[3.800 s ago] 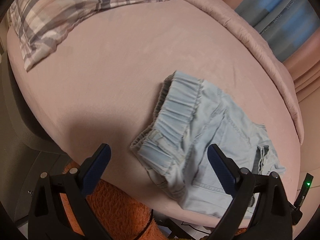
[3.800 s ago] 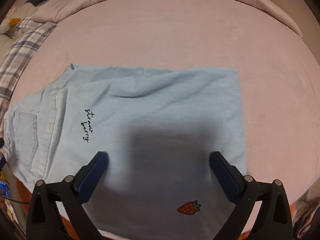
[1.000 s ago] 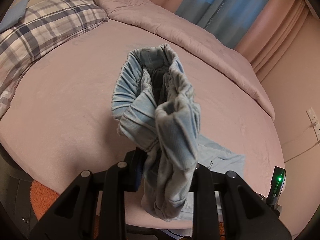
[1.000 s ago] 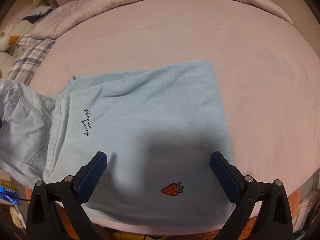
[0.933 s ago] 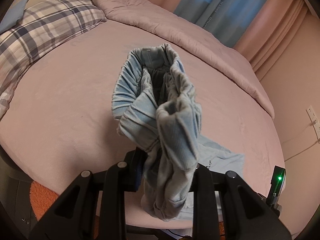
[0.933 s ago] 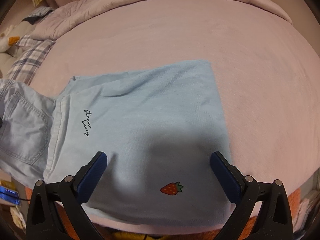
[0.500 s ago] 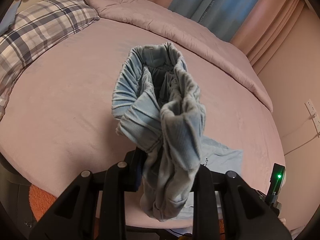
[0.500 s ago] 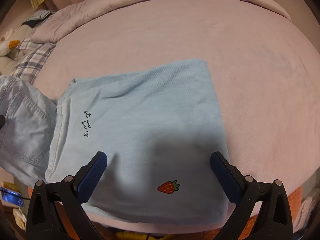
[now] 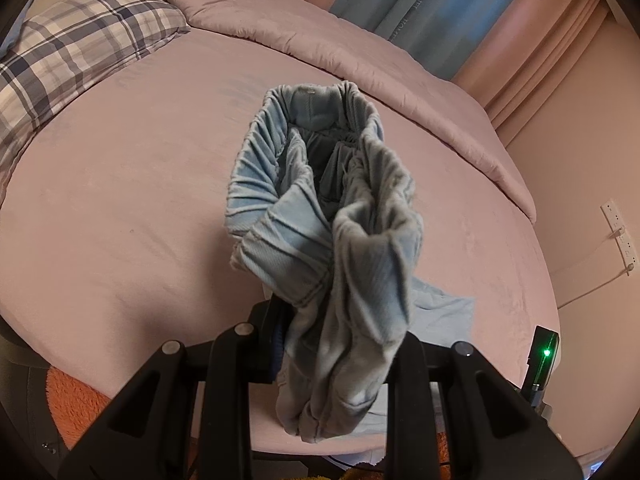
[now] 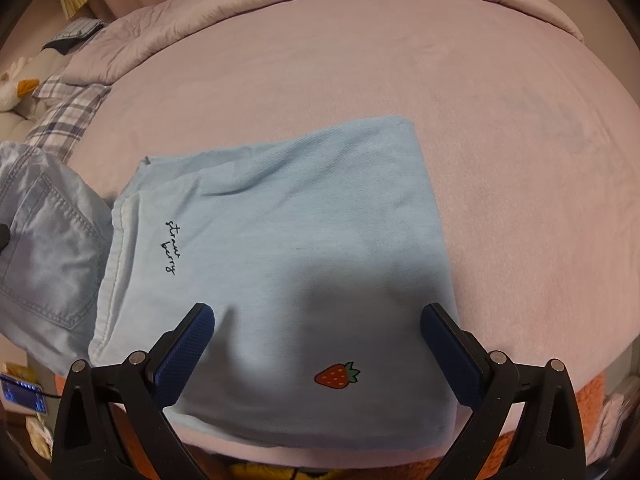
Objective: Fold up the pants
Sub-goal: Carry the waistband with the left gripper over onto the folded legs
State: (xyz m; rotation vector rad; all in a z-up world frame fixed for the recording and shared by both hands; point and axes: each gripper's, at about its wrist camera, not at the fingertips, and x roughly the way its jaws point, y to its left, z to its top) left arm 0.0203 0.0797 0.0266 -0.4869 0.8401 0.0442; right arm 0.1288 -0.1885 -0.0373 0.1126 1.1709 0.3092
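The light blue pants (image 10: pixel 280 248) lie on the pink bed, their legs flat with a strawberry print (image 10: pixel 337 375) and black script. My left gripper (image 9: pixel 340 344) is shut on the gathered elastic waistband (image 9: pixel 320 208) and holds it lifted above the bed. The lifted waist end with its back pocket (image 10: pixel 44 240) shows at the left of the right wrist view. My right gripper (image 10: pixel 320 344) is open and empty, hovering over the leg end near the bed's front edge.
The pink bed (image 9: pixel 120 208) fills both views. A plaid pillow (image 9: pixel 68 52) and a rolled pink duvet (image 9: pixel 340 60) lie at the far side. An orange rug (image 9: pixel 76 404) is below the bed edge. A wall with a socket (image 9: pixel 620 232) is at the right.
Since 3.8 s ago my left gripper has shut on the waistband and lifted it off the bed. In the last second it has risen slightly. The right gripper stays open over the legs.
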